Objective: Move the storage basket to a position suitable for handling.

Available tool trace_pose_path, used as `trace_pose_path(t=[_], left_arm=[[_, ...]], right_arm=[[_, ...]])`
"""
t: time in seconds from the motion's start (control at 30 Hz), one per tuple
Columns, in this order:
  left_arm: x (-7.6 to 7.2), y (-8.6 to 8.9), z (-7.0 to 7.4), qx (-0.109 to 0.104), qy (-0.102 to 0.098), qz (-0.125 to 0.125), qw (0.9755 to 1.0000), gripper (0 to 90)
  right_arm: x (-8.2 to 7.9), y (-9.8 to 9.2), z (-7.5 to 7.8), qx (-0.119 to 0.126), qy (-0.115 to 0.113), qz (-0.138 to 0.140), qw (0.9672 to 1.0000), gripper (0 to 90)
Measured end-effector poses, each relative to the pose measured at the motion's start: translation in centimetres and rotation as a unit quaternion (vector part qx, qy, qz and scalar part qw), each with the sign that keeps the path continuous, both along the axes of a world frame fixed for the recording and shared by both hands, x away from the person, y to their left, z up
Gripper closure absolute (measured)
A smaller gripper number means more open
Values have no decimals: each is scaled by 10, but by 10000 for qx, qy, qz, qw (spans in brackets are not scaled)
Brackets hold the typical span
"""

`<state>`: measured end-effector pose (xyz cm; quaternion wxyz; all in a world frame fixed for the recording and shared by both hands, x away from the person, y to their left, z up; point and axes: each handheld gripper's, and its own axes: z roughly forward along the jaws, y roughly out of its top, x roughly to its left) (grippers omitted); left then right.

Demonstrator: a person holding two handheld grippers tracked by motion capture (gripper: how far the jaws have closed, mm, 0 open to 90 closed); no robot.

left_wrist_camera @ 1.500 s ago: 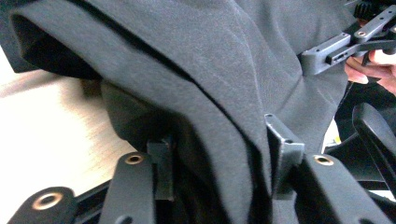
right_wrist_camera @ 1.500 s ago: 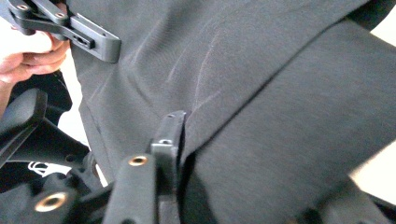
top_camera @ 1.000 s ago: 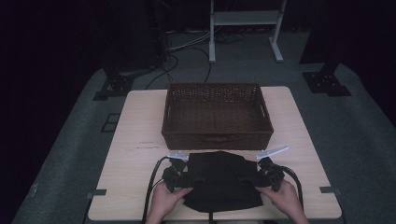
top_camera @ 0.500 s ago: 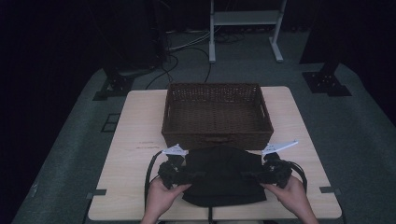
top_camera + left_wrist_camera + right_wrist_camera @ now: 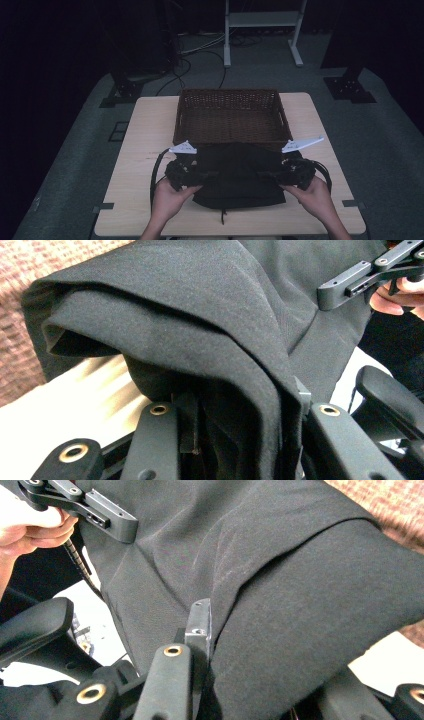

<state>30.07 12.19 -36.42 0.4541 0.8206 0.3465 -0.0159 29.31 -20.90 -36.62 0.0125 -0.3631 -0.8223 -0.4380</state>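
Light wooden counter point(image 5: 145, 125) at centre, standing on grey carpeted floor point(image 5: 70, 150). Surroundings dark; back of room in deep shadow, light falling mainly on counter. White metal frame point(image 5: 262, 20) with two uprights behind counter. Black cables point(image 5: 185, 55) lying loose on floor near frame. Black floor stands at far left point(image 5: 122, 92) and far right point(image 5: 347, 87).

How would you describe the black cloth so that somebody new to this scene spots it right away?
Find the pale wooden table, then the brown wicker basket on its far half. Just in front of the basket, on the person's side, hangs the folded black cloth, pinched between the left gripper and right gripper. It is the one soft, dark, creased thing there.
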Motion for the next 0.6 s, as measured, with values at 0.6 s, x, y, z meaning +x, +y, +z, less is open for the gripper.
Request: trace_pose_path(t=[0.6], left_arm=[[22,1,47,115,-230,34,9997,622]], right_arm=[[23,3,44,6,-265,-31,9996,686]])
